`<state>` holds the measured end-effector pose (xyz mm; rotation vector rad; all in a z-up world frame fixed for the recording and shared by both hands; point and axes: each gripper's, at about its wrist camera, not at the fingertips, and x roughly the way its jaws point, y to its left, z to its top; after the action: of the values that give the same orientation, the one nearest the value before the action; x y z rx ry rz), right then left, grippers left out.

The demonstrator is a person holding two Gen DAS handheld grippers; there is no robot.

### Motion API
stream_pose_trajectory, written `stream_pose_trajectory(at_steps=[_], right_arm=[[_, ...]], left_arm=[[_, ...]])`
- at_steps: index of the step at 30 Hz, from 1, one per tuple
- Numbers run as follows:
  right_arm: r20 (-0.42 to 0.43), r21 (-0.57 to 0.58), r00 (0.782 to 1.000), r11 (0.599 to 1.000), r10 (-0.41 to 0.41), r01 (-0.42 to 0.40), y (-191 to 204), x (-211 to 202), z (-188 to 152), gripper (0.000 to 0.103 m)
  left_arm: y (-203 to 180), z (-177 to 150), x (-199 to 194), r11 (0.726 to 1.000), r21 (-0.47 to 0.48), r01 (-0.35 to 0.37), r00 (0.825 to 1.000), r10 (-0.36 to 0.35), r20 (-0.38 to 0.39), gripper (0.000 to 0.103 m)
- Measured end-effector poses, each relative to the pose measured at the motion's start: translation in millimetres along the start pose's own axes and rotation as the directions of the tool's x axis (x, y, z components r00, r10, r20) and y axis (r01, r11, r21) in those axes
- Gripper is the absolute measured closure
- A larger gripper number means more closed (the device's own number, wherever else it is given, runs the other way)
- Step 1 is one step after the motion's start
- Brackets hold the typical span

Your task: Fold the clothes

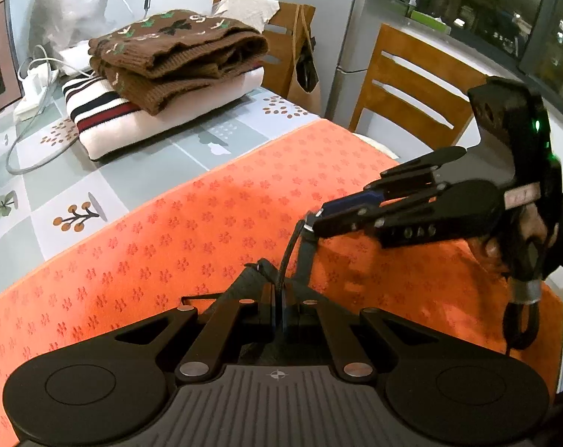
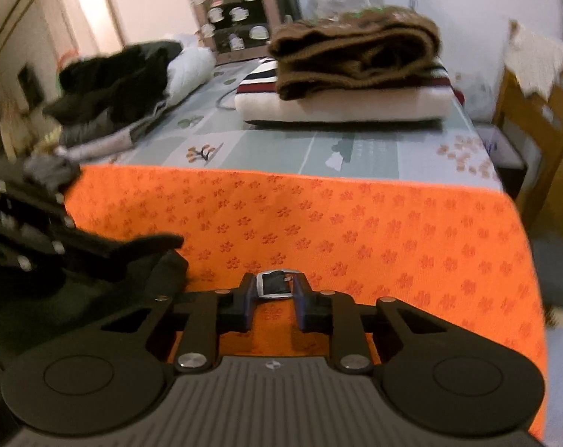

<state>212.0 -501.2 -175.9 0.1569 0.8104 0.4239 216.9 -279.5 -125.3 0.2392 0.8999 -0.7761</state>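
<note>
Nearest to you, your left gripper (image 1: 277,294) has its jaws pressed together on a dark strap (image 1: 287,257) of a black garment (image 2: 162,272) that lies on the near part of the orange cloth (image 1: 169,231). The strap runs up from those jaws toward your right gripper (image 2: 275,285). That gripper's jaws stand a little apart with a silver buckle (image 2: 275,284) and its dark strap between them; the fingers (image 2: 244,298) sit against the buckle's two ends, pinching it. Your hand (image 1: 523,231) wraps the right gripper's handle, over the orange cloth's right side.

The orange cloth, printed with small flowers, covers the near half of the table (image 1: 106,171). Beyond its far edge the grey-green patterned tablecloth shows bare. Further past the orange cloth, a folded brown sweater (image 1: 177,56) rests on top of a folded white striped garment (image 1: 139,111). To the left of the orange cloth's far corner, in the right wrist view, a dark heap of clothes (image 2: 113,78) lies unfolded. A wooden chair (image 1: 411,85) stands off the orange cloth's right edge.
</note>
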Motion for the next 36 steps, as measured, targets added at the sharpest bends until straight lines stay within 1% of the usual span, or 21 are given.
stream_pose_trajectory(at_steps=[2,5,6,8,10,15,20,21,22,25,29,31,32,34,36], right_arm=[[-0.002,0.005,1.000,1.000,-0.014,0.014,-1,0,-1,0.082],[0.006,-0.048,0.999,0.998,-0.034,0.034,5,1,-3,0.079],[0.006,-0.068,0.999,0.997,-0.038,0.038,7,2,-3,0.075],[0.006,-0.120,0.999,0.991,-0.053,0.054,13,3,-3,0.073],[0.006,-0.189,0.998,0.980,-0.067,0.067,21,6,-3,0.065],[0.001,-0.190,0.998,0.980,-0.060,0.060,17,10,0,0.066],[-0.004,-0.128,1.000,0.992,-0.020,0.019,6,7,0,0.069],[-0.003,-0.102,1.000,0.995,-0.010,0.009,3,6,0,0.080],[-0.001,-0.070,1.000,0.998,-0.001,0.000,0,5,1,0.094],[0.000,0.016,1.000,1.000,0.017,-0.017,-11,3,1,0.094],[0.007,0.027,1.000,0.999,0.022,-0.022,-10,1,0,0.094],[0.022,0.058,0.999,0.997,0.043,-0.044,-12,-1,1,0.101],[0.031,0.084,0.998,0.995,0.059,-0.061,-14,-3,2,0.101],[0.046,0.166,0.994,0.980,0.103,-0.109,-21,-7,4,0.101],[0.060,0.259,0.987,0.953,0.149,-0.159,-28,-10,4,0.101]], left_arm=[[-1,-1,1,1.000,0.003,0.001,1.000,-0.001,-0.005,0.098],[-1,-2,2,1.000,0.006,0.002,1.000,-0.002,-0.009,0.097],[-1,-2,3,1.000,0.006,0.002,1.000,-0.002,-0.010,0.097],[-1,-2,3,1.000,0.005,0.003,1.000,-0.003,-0.010,0.097],[-1,-3,3,1.000,0.004,0.003,1.000,-0.003,-0.010,0.097],[0,-4,2,1.000,-0.003,0.002,1.000,-0.002,-0.007,0.097],[0,-5,1,1.000,-0.008,0.004,1.000,-0.004,0.001,0.097],[0,-5,1,1.000,-0.009,0.004,1.000,-0.004,0.003,0.097],[0,-6,0,1.000,-0.011,0.004,1.000,-0.004,0.006,0.097],[1,-6,-2,1.000,-0.020,0.003,1.000,-0.003,0.016,0.097],[2,-5,-4,1.000,-0.023,0.001,1.000,-0.001,0.023,0.097],[2,-5,-6,1.000,-0.026,0.003,1.000,-0.002,0.028,0.097],[2,-5,-8,1.000,-0.027,0.004,1.000,-0.003,0.031,0.097],[2,-5,-12,1.000,-0.028,0.004,0.999,-0.003,0.040,0.097],[2,-5,-16,1.000,-0.029,0.003,0.999,-0.002,0.047,0.097]])
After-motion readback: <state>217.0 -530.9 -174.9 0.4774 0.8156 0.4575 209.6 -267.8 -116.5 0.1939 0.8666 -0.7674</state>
